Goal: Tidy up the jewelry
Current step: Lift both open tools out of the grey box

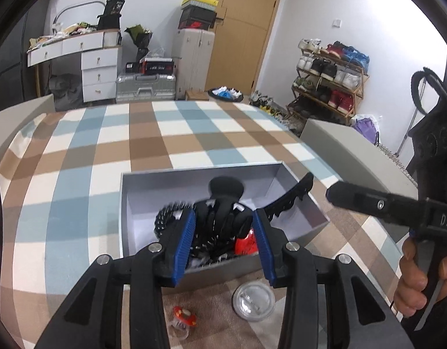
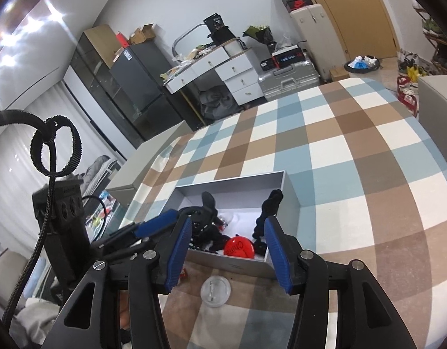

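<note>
Nearest the left wrist camera: the left gripper (image 1: 223,241), jaws spread, blue pads clear of everything. It sits over the near edge of one grey box (image 1: 124,203) on a checked cloth (image 1: 78,157). No object is held.

Box contents, counted as far as visible: one black claw clip (image 1: 290,200) leaning on the right wall, one red round item (image 1: 246,244) at the near right, and one tangle of black pieces (image 1: 220,218) in the middle, which cannot be separated for counting.

Outside the box, on the cloth near its front wall: one clear round lid (image 1: 254,299) and one small red-and-clear item (image 1: 184,314) to its left.

The right gripper (image 2: 227,253) also stands spread and empty, near the box front. The red item (image 2: 239,247) lies beyond its fingertips, apart from them. One hand (image 1: 418,282) holds its handle.
</note>
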A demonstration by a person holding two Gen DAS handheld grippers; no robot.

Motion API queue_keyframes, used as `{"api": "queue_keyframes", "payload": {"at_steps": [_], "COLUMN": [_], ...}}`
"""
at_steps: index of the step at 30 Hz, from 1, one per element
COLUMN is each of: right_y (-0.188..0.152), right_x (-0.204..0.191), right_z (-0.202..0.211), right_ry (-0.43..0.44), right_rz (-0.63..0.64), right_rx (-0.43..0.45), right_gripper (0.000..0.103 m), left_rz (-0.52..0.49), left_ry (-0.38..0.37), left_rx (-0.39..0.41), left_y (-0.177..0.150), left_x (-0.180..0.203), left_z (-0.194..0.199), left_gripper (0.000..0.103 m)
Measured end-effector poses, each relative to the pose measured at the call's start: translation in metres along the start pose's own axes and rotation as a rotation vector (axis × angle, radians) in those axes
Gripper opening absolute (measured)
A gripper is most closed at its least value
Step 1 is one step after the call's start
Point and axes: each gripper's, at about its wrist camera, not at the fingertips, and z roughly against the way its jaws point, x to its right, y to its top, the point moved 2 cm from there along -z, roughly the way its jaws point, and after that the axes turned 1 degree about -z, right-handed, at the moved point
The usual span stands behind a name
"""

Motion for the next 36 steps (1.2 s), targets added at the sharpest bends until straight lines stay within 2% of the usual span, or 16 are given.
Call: {"api": "queue_keyframes", "payload": {"at_steps": [1,4,5,9,11,13,15,18,20,22,27,29,32,36], "right_y": [0.000,-0.002,-0.003,-0.007,-0.009,-0.014,-0.019,-0.022,-0.024,-0.029,-0.041,-0.047,-0.053,-0.057], "right_x": [0.000,-0.002,-0.003,-0.009,-0.012,-0.014,-0.013,-0.012,-0.012,-0.014,-0.023,-0.029,-0.036,-0.039], "right_z": [-0.001,-0.004,-0.005,-0.003,0.000,0.003,0.005,0.005,0.003,-0.002,-0.017,-0.024,-0.028,-0.034], "right_ry": [-0.001,-0.016,-0.024,-0.050,-0.064,-0.080,-0.101,-0.149,-0.152,-0.110,-0.034,-0.004,0.018,0.037], "right_rz": [0.001,0.022,0.029,0.068,0.087,0.102,0.111,0.142,0.153,0.167,0.194,0.213,0.239,0.230], "right_rx": [-0.004,-0.023,-0.029,-0.053,-0.064,-0.078,-0.097,-0.121,-0.140,-0.186,-0.238,-0.264,-0.286,-0.283], "right_gripper": [0.053,0.055,0.058,0.066,0.078,0.085,0.090,0.091,0.091,0.091,0.090,0.084,0.081,0.074], "left_rz": [-0.002,-0.008,-0.006,0.014,0.010,0.008,0.010,0.016,0.003,0.000,0.004,0.000,0.001,0.015], "left_ry": [0.007,0.040,0.047,0.028,0.062,0.074,0.090,0.115,0.140,0.166,0.162,0.165,0.166,0.169], "left_rx": [-0.008,-0.015,-0.012,0.005,0.006,0.012,-0.007,-0.017,-0.034,-0.038,-0.070,-0.088,-0.110,-0.138], "left_y": [-0.002,-0.006,-0.007,-0.017,-0.023,-0.027,-0.029,-0.033,-0.036,-0.037,-0.041,-0.044,-0.048,-0.052], "left_x": [0.001,0.000,-0.001,-0.005,-0.005,-0.006,-0.010,-0.017,-0.021,-0.024,-0.028,-0.030,-0.033,-0.035], "left_z": [0.002,0.011,0.015,0.035,0.042,0.045,0.044,0.043,0.041,0.040,0.033,0.030,0.029,0.027], "left_gripper": [0.042,0.067,0.073,0.076,0.093,0.098,0.100,0.101,0.101,0.101,0.101,0.101,0.101,0.101]}}
